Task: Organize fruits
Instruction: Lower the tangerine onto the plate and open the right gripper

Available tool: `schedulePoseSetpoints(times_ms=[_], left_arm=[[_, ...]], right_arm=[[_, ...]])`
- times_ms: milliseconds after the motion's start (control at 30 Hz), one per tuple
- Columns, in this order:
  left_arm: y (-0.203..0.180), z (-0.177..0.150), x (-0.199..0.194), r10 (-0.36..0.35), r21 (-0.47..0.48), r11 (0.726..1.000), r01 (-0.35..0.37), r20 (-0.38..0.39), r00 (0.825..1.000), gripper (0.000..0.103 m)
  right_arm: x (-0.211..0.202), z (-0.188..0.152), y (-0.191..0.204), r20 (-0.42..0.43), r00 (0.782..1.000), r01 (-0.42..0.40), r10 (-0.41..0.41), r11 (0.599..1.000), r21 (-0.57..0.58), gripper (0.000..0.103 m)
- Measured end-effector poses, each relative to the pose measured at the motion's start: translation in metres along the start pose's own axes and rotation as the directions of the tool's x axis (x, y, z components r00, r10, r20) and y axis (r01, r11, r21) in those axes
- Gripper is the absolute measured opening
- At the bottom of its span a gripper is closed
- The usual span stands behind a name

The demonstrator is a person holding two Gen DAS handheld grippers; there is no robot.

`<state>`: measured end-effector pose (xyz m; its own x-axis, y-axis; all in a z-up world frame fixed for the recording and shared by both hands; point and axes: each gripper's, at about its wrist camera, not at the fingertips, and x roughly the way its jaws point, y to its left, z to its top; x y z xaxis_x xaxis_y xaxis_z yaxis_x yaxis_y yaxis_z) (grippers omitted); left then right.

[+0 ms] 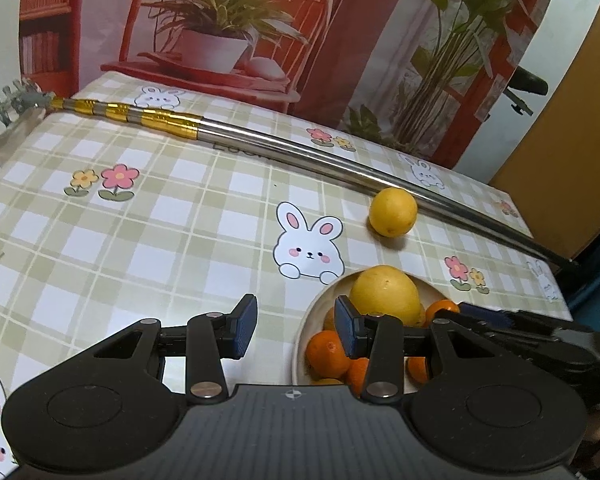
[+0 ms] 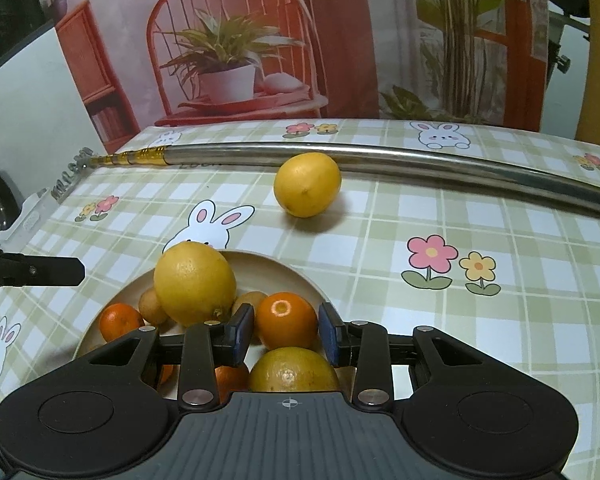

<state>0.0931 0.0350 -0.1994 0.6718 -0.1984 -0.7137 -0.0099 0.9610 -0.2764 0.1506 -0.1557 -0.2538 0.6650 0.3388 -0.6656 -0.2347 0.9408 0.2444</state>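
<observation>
A cream plate [image 2: 276, 265] holds a big yellow lemon [image 2: 194, 282], several small oranges [image 2: 286, 318] and another yellow fruit [image 2: 294, 372]. The plate [image 1: 314, 312] and lemon [image 1: 386, 294] also show in the left wrist view. A loose lemon [image 2: 307, 184] lies on the tablecloth beyond the plate, against a metal pole; it also shows in the left wrist view [image 1: 393, 211]. My right gripper [image 2: 287, 334] is open above the plate, its fingers either side of an orange, not gripping it. My left gripper [image 1: 296, 326] is open and empty at the plate's left rim.
A long steel pole [image 2: 400, 162] with a gold section lies across the far side of the table [image 1: 140, 220]. The table's right edge [image 1: 556, 280] is close to the plate. A printed backdrop stands behind.
</observation>
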Motion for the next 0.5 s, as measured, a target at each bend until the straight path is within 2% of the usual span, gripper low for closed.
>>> schedulePoseSetpoints(times_ms=[200, 500], left_arm=[[0.004, 0.009, -0.007, 0.005, 0.003, 1.000, -0.005, 0.027, 1.000, 0.045], [0.010, 0.047, -0.036, 0.046, 0.030, 0.998, -0.052, 0.152, 0.987, 0.048]], right_arm=[[-0.014, 0.008, -0.003, 0.047, 0.999, 0.016, -0.015, 1.000, -0.013, 0.038], [-0.036, 0.042, -0.018, 0.142, 0.988, 0.058, -0.051, 0.997, -0.044, 0.043]])
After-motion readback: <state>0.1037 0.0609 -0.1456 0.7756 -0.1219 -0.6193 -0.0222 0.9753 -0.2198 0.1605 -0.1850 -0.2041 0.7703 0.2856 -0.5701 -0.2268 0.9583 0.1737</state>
